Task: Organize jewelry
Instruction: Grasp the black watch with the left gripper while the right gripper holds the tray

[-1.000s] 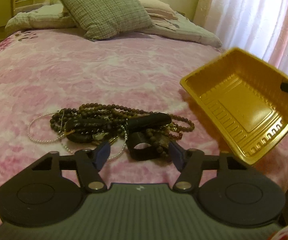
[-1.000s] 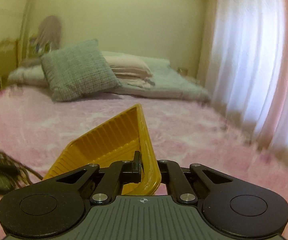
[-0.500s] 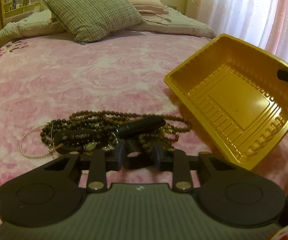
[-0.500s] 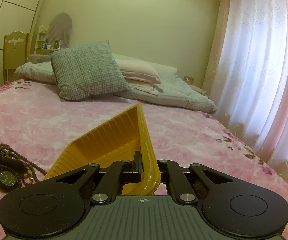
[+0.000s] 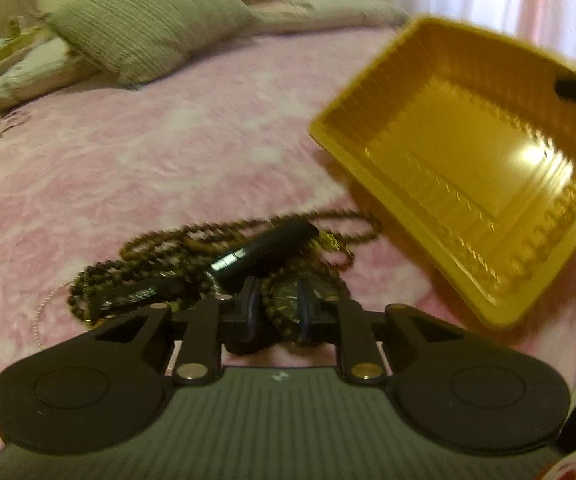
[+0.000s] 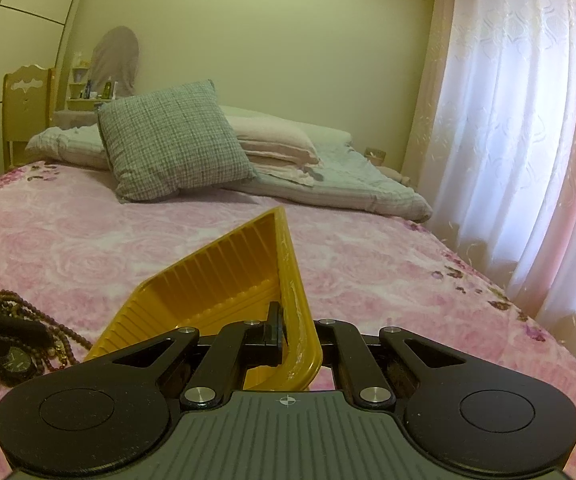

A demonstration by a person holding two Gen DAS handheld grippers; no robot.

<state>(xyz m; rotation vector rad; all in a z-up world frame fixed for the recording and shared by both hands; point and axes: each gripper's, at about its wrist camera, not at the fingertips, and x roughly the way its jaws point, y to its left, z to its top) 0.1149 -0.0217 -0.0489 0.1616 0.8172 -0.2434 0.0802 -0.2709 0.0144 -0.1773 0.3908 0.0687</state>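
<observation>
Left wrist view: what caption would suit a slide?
Left gripper closing on a watch amid beads, yellow tray tilted alongside.

A tangled heap of dark brown beaded necklaces, black straps and a dark-faced wristwatch (image 5: 248, 268) is lying on the pink floral bedspread. Just beside it, an empty, ribbed, golden-yellow rectangular plastic tray (image 5: 459, 168) is tilting, its open side facing the heap.

A pink floral bedspread (image 6: 367, 264), a checked cushion (image 6: 172, 144), pale green wall (image 6: 288, 40), sunlit sheer curtains (image 6: 507, 140).
</observation>
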